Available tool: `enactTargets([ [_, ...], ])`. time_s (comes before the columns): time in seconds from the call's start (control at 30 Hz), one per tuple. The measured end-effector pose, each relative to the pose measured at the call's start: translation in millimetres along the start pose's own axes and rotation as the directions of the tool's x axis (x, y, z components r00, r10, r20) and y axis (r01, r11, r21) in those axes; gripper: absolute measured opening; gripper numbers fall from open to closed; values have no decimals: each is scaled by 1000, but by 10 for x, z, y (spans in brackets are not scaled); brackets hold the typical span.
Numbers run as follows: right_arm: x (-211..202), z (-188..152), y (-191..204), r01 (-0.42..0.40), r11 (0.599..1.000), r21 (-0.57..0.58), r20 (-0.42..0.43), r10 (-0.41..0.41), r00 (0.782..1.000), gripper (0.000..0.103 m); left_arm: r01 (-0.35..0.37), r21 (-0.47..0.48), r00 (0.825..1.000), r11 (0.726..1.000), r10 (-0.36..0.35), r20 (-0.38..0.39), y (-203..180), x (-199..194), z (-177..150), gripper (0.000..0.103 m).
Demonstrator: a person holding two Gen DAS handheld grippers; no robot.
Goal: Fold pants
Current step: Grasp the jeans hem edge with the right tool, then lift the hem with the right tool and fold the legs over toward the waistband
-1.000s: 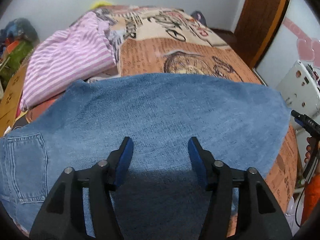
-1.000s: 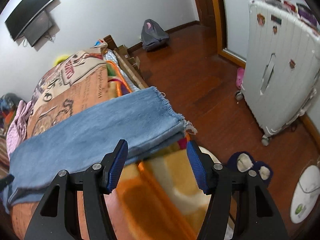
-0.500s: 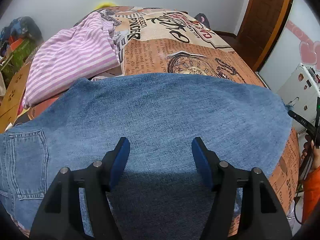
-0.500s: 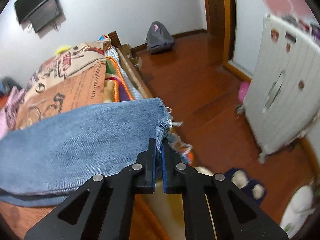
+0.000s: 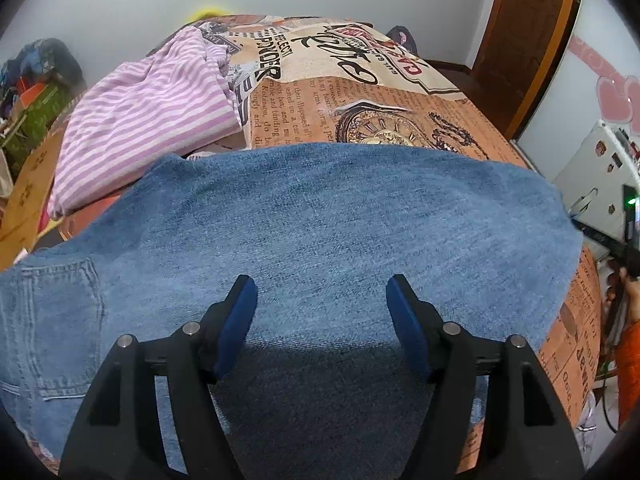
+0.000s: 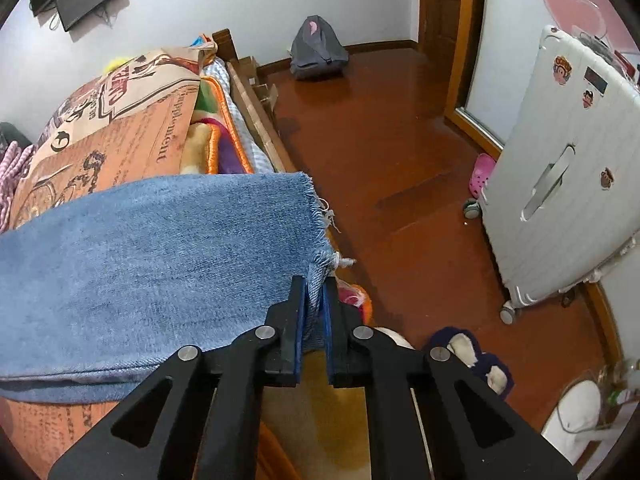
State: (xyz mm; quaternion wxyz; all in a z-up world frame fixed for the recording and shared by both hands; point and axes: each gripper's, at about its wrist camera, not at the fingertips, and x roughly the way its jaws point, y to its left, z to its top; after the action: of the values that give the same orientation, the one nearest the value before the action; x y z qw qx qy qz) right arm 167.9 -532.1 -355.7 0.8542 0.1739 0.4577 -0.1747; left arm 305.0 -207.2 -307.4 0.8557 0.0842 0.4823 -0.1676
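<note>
Even, soft indoor light; both views sharp. Strong fisheye bending, black vignette at corners. Left gripper (image 5: 320,304) casts a dark shadow on the jeans (image 5: 320,232). Mild sheen on the floor (image 6: 372,120).

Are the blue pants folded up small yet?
Not yet. The jeans lie long across the bed; the right gripper pinches only the frayed hem.

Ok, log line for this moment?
fold pants | right gripper: shut on jeans hem | left gripper: open over jeans | jeans flat on bed
</note>
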Motion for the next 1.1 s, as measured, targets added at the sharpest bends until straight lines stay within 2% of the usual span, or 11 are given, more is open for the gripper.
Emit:
enactTargets([
  [0.1, -220, 4, -48, -4, 999, 33, 21, 3, 1000, 22, -14, 36, 1000, 999, 15, -5, -91, -52, 54, 68],
  [0.13, -311, 0, -67, -18, 999, 47, 27, 17, 999, 25, -1, 43, 1000, 999, 1, -1, -141, -73, 82, 68],
  [0.2, -483, -31, -106, -79, 994, 81, 46, 75, 996, 40, 29, 66, 1000, 997, -30, 7, -287, -107, 154, 68],
  [0.3, -683, -122, -72, -167, 980, 106, 65, 161, 985, 46, 59, 124, 998, 990, -62, 18, -590, -106, 265, 68],
  [0.43, -747, -327, 85, -265, 954, 140, 48, 261, 964, 58, 102, 183, 995, 978, -101, -13, -1049, 57, 371, 68],
  [0.5, -701, -413, 148, -302, 940, 159, 38, 300, 953, 58, 122, 213, 992, 969, -117, -36, -1274, 177, 389, 68],
  [0.67, -535, -495, 279, -373, 898, 233, 29, 377, 926, 58, 116, 259, 991, 959, -95, -91, -1625, 445, 391, 68],
  [0.83, -388, -479, 284, -396, 867, 303, 61, 397, 916, 66, 158, 282, 983, 946, -125, -134, -1826, 588, 436, 74],
  [0.97, -293, -386, 247, -405, 846, 346, 84, 402, 912, 67, 161, 303, 982, 939, -120, -147, -1983, 716, 444, 82],
  [1.1, -206, -328, 218, -409, 839, 360, 84, 407, 909, 67, 175, 306, 978, 936, -130, -161, -2100, 790, 455, 83],
])
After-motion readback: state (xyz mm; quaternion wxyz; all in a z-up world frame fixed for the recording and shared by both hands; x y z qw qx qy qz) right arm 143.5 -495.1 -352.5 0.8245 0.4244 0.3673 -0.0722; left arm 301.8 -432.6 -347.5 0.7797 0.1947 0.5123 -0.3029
